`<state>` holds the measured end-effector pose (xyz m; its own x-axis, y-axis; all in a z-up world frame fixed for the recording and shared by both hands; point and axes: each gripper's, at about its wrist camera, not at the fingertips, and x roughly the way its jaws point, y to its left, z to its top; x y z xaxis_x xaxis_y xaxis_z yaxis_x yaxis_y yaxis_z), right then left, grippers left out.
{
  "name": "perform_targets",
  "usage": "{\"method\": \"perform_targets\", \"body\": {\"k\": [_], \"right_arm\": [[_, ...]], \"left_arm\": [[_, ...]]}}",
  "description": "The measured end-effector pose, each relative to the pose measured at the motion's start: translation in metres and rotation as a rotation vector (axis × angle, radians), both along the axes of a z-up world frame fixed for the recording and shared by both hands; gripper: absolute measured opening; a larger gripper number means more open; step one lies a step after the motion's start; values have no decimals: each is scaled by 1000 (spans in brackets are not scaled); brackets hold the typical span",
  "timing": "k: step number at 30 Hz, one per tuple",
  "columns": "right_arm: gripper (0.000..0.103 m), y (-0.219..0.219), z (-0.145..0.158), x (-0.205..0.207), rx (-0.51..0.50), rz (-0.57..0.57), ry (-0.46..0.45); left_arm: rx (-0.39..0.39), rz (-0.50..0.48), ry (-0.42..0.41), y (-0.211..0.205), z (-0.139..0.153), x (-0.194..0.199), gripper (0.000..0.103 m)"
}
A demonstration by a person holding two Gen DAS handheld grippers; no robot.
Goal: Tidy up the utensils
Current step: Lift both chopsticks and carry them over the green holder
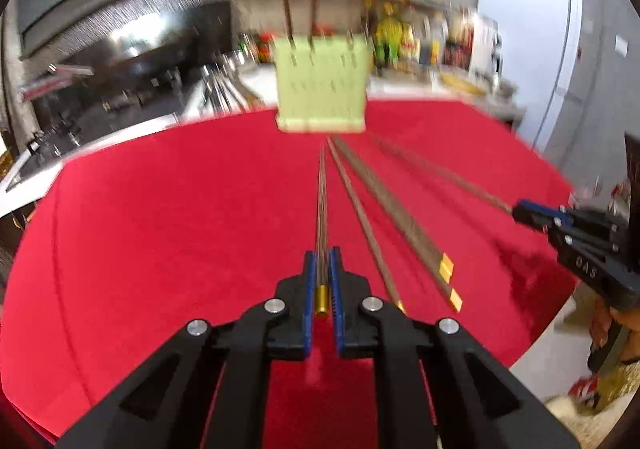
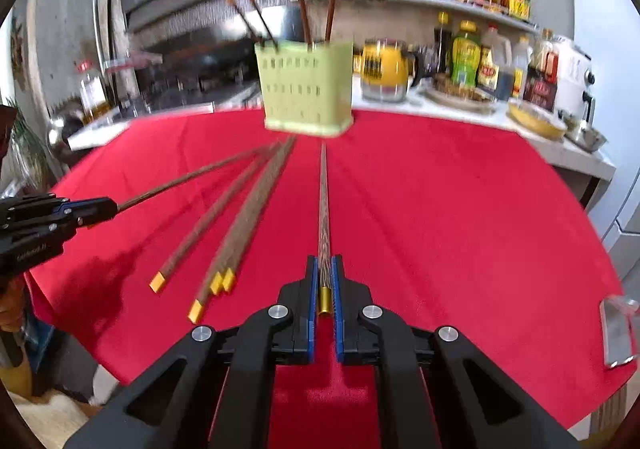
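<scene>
Both hands are busy. The left gripper (image 1: pixel 322 281) has its jaws pinching a thin brown chopstick with a gold end cap (image 1: pixel 322 209), held by the capped end w/ the tip pointing far, toward the pale green slotted plastic utensil holder (image 1: pixel 322 89). The right gripper (image 2: pixel 324 281) does the same: jaws pinching its own gold-capped brown chopstick (image 2: pixel 324 209), tip aimed at the same holder (image 2: pixel 306 93). Both sticks look lifted off the cloth, though blur makes that hard to swear to.

The holder stands at the far middle of the round desk covered in red cloth (image 2: pixel 460 229). Four chopsticks (image 2: pixel 304 13) already stand in it, two leaning left, two nearly upright, so I'd say part of the job is done.

Left to do: the two sticks in hand, plus the loose ones lying on the cloth btwn the grippers, fanned out w/ tips near the holder's base and gold caps toward the near side. From the right wrist view I count approx. four loose chopsticks (image 2: pixel 224 245), some bunched so tight the count isn't sure.

My guess: roughly a third to half through. A small shiny flat object (image 2: pixel 618 333) lies at the near right edge of the desk; can't tell what it is.
</scene>
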<state>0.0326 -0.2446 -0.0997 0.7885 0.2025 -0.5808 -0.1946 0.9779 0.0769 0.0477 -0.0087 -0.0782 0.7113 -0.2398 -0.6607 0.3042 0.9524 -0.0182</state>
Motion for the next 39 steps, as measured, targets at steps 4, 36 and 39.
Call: {"method": "perform_targets", "body": {"k": [4,36,39], "right_arm": [[7,-5,41,-6,30,9,-85],[14,-1,-29,22,-68,56,267],[14,3,-38,23,-78,58,286]], "left_arm": [[-53,23,-130,14,45,0,7],[-91,25,-340,25,107,-4,7],[-84,28,-342,23,107,-5,7]]}}
